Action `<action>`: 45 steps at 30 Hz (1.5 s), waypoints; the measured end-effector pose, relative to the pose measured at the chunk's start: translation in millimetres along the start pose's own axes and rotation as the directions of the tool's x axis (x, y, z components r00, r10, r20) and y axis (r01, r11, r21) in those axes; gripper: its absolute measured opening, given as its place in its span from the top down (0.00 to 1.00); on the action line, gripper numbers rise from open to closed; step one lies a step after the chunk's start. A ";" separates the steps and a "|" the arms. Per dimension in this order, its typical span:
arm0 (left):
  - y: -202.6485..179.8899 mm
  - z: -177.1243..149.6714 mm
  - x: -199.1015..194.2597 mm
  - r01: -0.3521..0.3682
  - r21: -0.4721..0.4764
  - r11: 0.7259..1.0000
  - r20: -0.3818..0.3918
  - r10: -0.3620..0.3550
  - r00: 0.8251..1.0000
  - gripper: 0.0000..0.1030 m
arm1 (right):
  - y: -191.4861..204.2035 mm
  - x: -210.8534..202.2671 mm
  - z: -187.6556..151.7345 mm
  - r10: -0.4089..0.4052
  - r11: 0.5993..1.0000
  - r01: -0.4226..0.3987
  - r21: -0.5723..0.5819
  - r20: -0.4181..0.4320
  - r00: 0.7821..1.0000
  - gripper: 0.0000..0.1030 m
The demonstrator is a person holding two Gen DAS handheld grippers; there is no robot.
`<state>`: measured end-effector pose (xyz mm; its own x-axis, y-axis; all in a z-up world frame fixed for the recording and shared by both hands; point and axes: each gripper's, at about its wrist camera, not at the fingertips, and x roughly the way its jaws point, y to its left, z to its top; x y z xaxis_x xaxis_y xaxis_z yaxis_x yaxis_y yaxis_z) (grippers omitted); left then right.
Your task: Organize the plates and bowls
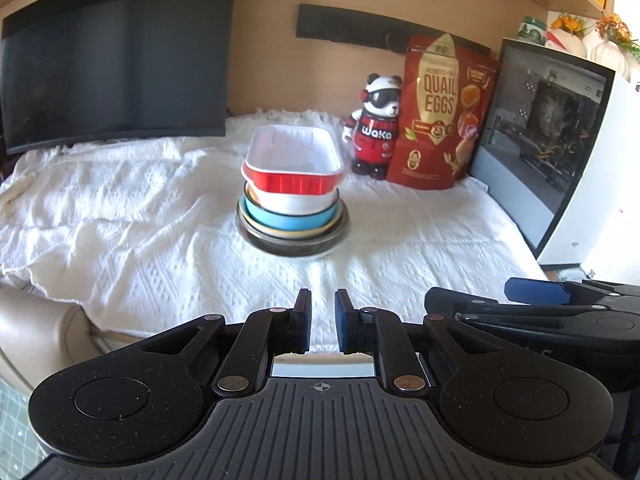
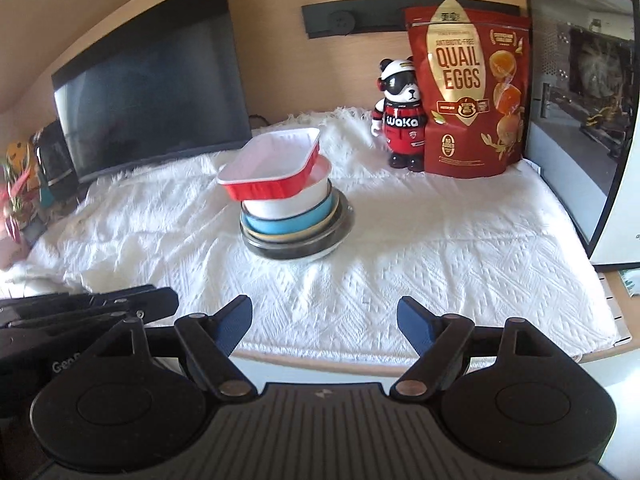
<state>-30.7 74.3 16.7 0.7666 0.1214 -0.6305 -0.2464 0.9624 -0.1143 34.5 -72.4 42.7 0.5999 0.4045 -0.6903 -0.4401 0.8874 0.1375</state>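
From the left wrist view, the left gripper (image 1: 322, 320) hovers low over the white cloth (image 1: 140, 216), its blue pads nearly closed with a narrow gap and nothing between them; ahead, the stack of bowls (image 1: 292, 216) carries a red tray (image 1: 294, 164) on top, near the panda figure (image 1: 374, 128). From the right wrist view, the right gripper (image 2: 324, 326) is spread wide and empty, with the stack of bowls (image 2: 296, 220) centred on the cloth, apart from both grippers.

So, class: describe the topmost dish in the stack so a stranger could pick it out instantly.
On the white cloth, before the dark monitor, stands one stack of dishes. The red tray crowns it: the only rectangular piece, white inside, overhanging the round bowls below.
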 end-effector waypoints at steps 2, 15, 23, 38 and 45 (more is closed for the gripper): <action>0.3 -1.8 -0.4 0.006 -0.006 1.000 -0.010 -0.006 1.000 0.85 | 2.2 0.1 -1.3 -0.013 1.000 0.013 -0.011 -0.001 1.000 0.22; 2.1 -4.6 -5.5 -0.008 -0.017 1.000 -0.022 0.007 1.000 0.85 | 3.1 0.6 -2.9 -0.001 1.000 0.000 -0.022 -0.014 1.000 0.22; 2.3 -3.5 -4.5 -0.004 -0.019 1.000 -0.022 0.003 1.000 0.85 | 2.9 1.9 -2.2 -0.006 1.000 0.005 -0.030 -0.017 1.000 0.22; -0.4 -1.9 1.2 -0.002 -0.020 1.000 -0.033 0.002 0.999 0.85 | -1.2 7.4 -1.6 -0.012 1.000 0.011 -0.020 -0.026 1.000 0.22; -1.2 -1.3 3.5 -0.003 -0.020 1.000 -0.040 0.002 0.999 0.85 | -2.3 7.8 -1.6 -0.013 1.000 0.013 -0.019 -0.026 1.000 0.22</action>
<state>-28.4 73.3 13.7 0.7420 0.1136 -0.6607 -0.2605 0.9570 -0.1280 39.2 -71.6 35.8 0.5882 0.3867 -0.7103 -0.4451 0.8881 0.1149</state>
